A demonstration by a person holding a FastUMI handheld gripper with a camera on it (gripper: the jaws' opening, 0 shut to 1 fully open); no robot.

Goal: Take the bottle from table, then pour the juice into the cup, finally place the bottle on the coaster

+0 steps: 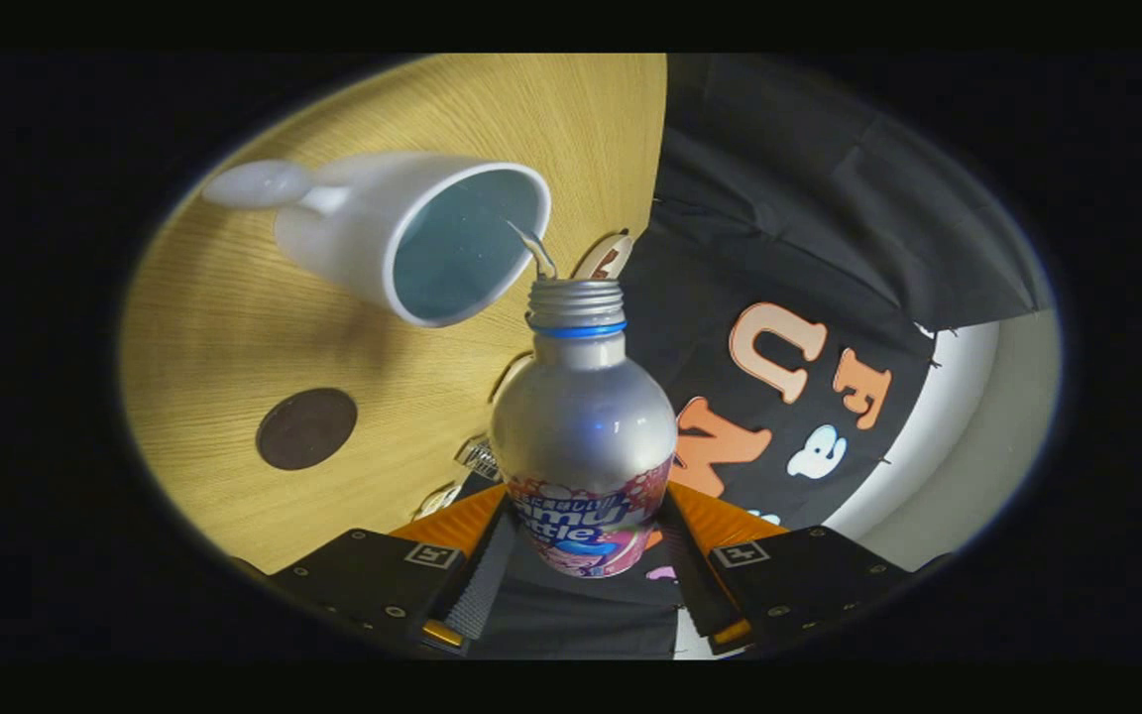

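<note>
- gripper (583, 555) clamped on the bottle (581, 436), one finger pressing each side of the lower labelled part
- bottle: silver body, colourful label low down, blue ring under a threaded neck, cap off, mouth open
- whole view is rolled, so table (234, 327) and cup (412, 238) look sideways; bottle is tipped relative to them
- thin pale stream of juice (534, 250) leaves the bottle mouth and arcs over the cup's rim into the cup
- cup: white mug, bluish inside, handle (259, 185) on the side away from the bottle; sits on the table just beyond the bottle mouth, to the left of it
- cannot tell how much liquid is in the cup
- coaster (306, 427): dark round disc, flat on the wooden table, left of the bottle body, nearer than the cup, well apart from both; nothing on it
- table: light wood grain, its edge runs just beyond the bottle neck
- black cloth wall (829, 218) on the right past the table edge
- small shiny bits near the left finger by the table edge, too small to tell what they are
</note>
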